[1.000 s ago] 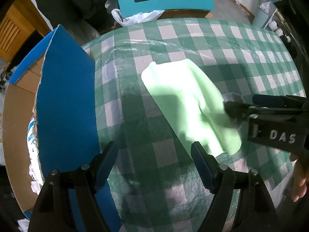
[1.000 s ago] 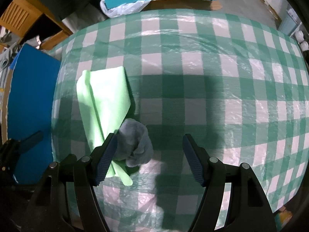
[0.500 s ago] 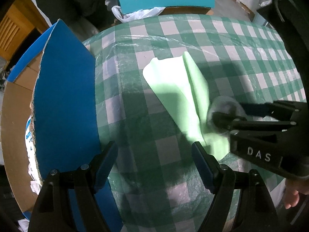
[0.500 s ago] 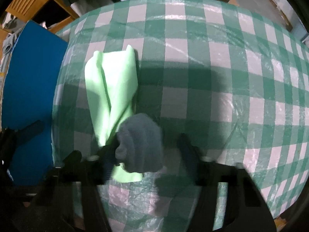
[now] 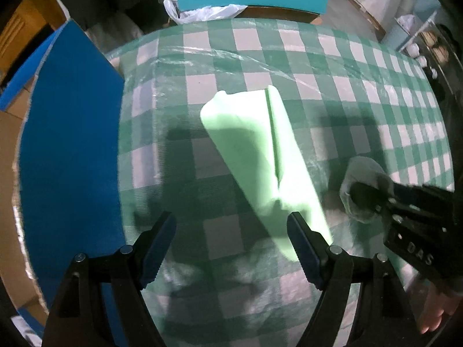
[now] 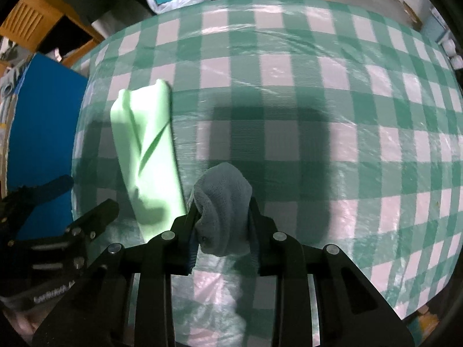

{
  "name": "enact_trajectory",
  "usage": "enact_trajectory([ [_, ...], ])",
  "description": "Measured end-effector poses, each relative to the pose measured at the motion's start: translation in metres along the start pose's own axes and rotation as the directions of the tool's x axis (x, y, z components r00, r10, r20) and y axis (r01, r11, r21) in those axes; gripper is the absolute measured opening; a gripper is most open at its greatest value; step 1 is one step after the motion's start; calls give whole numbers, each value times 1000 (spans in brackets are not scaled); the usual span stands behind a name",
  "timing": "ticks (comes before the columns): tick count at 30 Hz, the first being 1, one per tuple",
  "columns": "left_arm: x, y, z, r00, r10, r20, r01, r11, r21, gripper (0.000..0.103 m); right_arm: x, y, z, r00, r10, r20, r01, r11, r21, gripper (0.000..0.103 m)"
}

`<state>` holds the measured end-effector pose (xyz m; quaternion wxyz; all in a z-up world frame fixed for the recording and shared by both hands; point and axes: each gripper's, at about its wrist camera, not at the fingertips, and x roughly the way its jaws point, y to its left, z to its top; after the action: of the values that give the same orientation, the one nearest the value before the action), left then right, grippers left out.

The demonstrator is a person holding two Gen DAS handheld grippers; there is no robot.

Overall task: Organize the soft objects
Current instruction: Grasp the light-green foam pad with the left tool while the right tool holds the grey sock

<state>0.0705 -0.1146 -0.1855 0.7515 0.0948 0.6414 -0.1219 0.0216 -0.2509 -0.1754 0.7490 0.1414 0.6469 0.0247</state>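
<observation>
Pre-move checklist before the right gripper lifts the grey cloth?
1. Right gripper shut on grey cloth: ok; jaws have just been closing on it.
2. Grey cloth clear of green cloth: ok, beside it.
3. Left gripper open, holding nothing: ok.
4. Left finger tip off green cloth: cannot tell.
5. Blue box flap out of the way: ok.

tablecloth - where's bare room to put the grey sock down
The checked tablecloth is bare right of the grey sock in the right claw, and beyond it. It is crowded left: green cloth, left claw, blue box.
</observation>
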Motion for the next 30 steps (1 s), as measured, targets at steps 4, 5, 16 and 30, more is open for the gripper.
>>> enact_trajectory([
  [4, 13, 0, 12, 1000, -21, -23, 19, 997, -69, 80, -6, -15, -4, 1000, -10, 14, 10, 1000, 12, 27],
  [5, 15, -1, 14, 1000, -18, -24, 16, 996, -83, 80, -7, -18, -4, 1000, -10, 17, 10, 1000, 14, 27],
  [16, 30, -14, 40, 1000, -10, -26, 7, 989, -148, 87, -4, -37, 0, 1000, -23, 22, 22, 999, 24, 27],
  [30, 58, -63, 47, 993, 105, -49, -109, 991, -84, 98, -5, -44, -2, 1000, -10, 25, 9, 1000, 29, 27],
])
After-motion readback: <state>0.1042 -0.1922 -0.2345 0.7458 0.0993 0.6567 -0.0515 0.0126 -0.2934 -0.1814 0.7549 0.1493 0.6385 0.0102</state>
